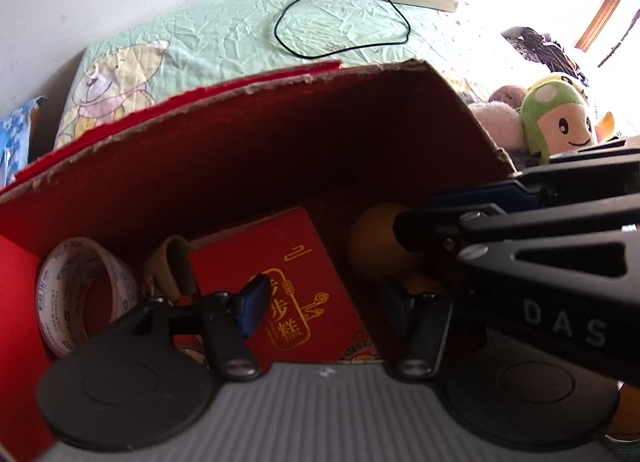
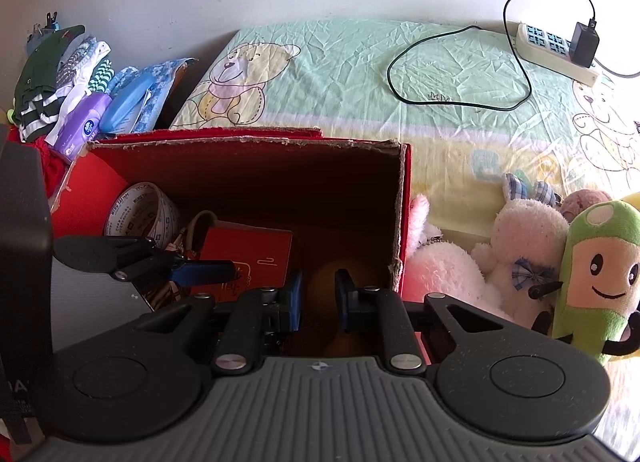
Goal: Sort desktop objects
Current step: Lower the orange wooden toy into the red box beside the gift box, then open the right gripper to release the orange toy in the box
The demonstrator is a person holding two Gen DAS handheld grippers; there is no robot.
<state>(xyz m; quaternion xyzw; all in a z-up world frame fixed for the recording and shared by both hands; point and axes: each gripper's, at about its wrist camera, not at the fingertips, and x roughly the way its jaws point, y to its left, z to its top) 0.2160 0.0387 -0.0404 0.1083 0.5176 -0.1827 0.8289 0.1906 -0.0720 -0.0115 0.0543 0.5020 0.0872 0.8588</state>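
A round orange ball (image 2: 340, 274) lies in the red cardboard box's (image 2: 404, 197) right corner beside a red booklet (image 2: 248, 250), between the right hand-held gripper's (image 2: 318, 302) parted fingers; the left hand-held gripper (image 1: 324, 306) gapes empty.

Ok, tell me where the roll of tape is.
The tape roll leans in the far left corner inside the red box, in both wrist views, left of the red booklet.

black left gripper (image 1: 324, 302), blue fingers (image 1: 253, 304), silver screws, ribbed grey base, white "das" lettering
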